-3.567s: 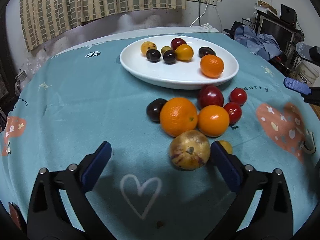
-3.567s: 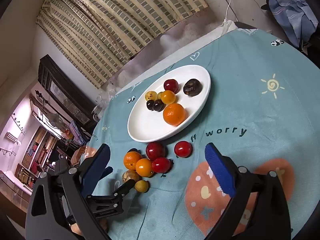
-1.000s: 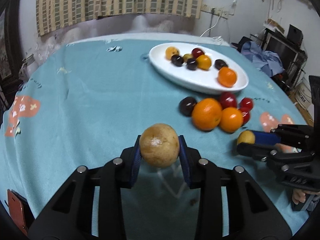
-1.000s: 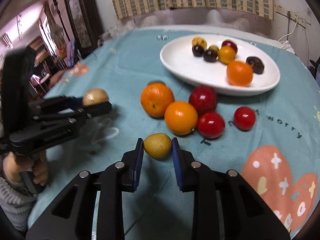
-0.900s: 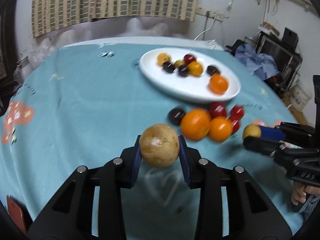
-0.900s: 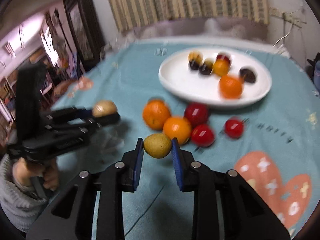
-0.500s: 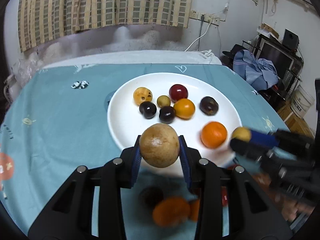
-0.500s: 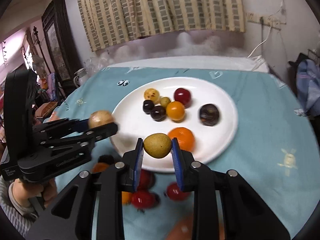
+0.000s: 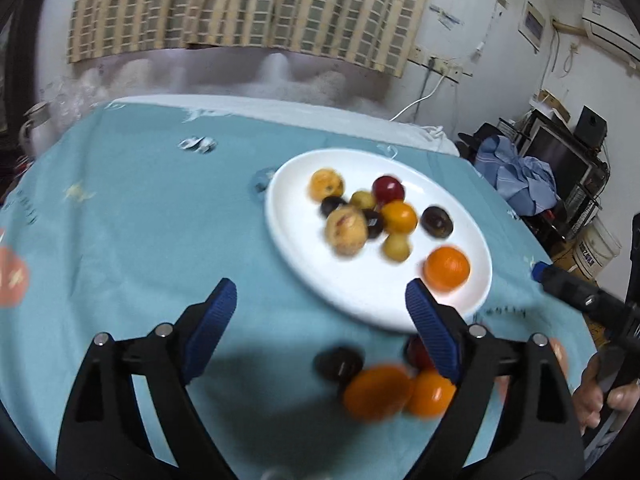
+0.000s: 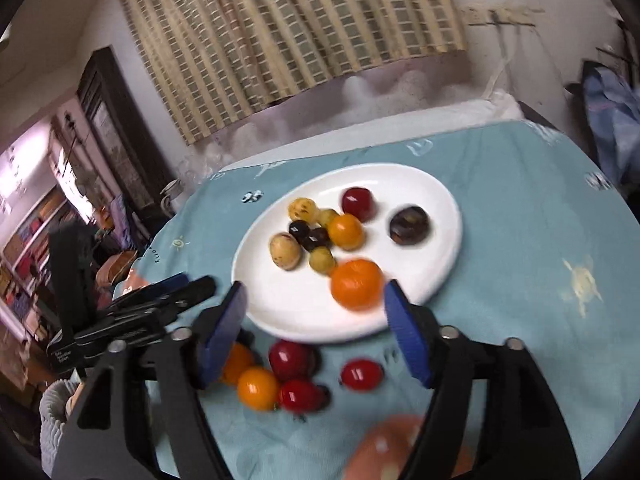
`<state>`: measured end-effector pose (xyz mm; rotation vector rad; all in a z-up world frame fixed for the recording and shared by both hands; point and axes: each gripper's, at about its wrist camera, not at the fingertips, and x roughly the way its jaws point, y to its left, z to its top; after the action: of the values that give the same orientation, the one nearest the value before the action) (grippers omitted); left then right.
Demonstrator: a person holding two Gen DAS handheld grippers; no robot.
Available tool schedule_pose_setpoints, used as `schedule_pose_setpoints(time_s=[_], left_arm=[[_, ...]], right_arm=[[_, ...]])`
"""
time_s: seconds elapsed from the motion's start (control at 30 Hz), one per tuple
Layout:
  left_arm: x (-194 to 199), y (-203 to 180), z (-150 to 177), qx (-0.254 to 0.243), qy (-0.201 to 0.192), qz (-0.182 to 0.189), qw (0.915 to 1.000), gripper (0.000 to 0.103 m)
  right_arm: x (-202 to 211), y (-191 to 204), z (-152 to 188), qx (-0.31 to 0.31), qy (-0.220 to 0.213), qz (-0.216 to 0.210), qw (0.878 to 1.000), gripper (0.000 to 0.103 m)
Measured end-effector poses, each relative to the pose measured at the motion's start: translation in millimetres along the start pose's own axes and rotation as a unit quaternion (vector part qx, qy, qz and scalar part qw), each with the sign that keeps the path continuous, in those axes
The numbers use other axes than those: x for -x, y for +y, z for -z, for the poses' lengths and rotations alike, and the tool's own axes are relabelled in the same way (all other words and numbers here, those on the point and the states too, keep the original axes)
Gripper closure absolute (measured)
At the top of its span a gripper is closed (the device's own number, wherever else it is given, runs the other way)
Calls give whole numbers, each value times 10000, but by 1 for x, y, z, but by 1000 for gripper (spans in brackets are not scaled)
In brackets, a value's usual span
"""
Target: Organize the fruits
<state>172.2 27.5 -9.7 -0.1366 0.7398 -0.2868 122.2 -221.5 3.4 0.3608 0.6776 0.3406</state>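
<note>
Both the left tool (image 9: pixel 320 316) and right tool (image 10: pixel 316 320) are spread wide, empty, near the fruit-filled plate (image 9: pixel 360 304).

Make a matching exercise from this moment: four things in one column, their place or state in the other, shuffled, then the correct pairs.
Things:
1. tan speckled fruit
2. left gripper
3. red tomato
4. big orange

Places or states:
A. on the cloth, off the plate
B. open, holding nothing
C. on the white plate, beside the dark plums
D. on the plate, nearest its front rim

Pairs: 1-C, 2-B, 3-A, 4-D
</note>
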Motion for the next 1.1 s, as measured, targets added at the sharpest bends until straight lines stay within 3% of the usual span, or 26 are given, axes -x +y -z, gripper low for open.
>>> schedule_pose_setpoints(time_s=[0.03,0.13,0.2,0.33,0.6,0.8,1.1], left_arm=[[6,2,10,21,41,-26,10000,14],[20,1,35,-17,87,-178,9998,6],[25,-2,46,-77,183,-195,9996,6],[33,-15,56,-365,16,-219,9991,6],[15,-34,57,-771,189,-324,9963,4],[3,-42,57,-1062,268,-598,9922,4],[-8,-33,48,-892,357,-671,9931,2]], right_arm=[[7,-6,7,-180,-67,-24,9998,10],[16,-18,20,-555,32,-118,9984,10],[24,-27,27,-864,69,-282,9958,10],[33,-37,30,-1236,5,-437,9914,10],[30,-31,28,-1118,123,-337,9931,10],[29,-29,28,-1040,148,-293,9940,10],[23,-28,30,-972,236,-242,9947,10]])
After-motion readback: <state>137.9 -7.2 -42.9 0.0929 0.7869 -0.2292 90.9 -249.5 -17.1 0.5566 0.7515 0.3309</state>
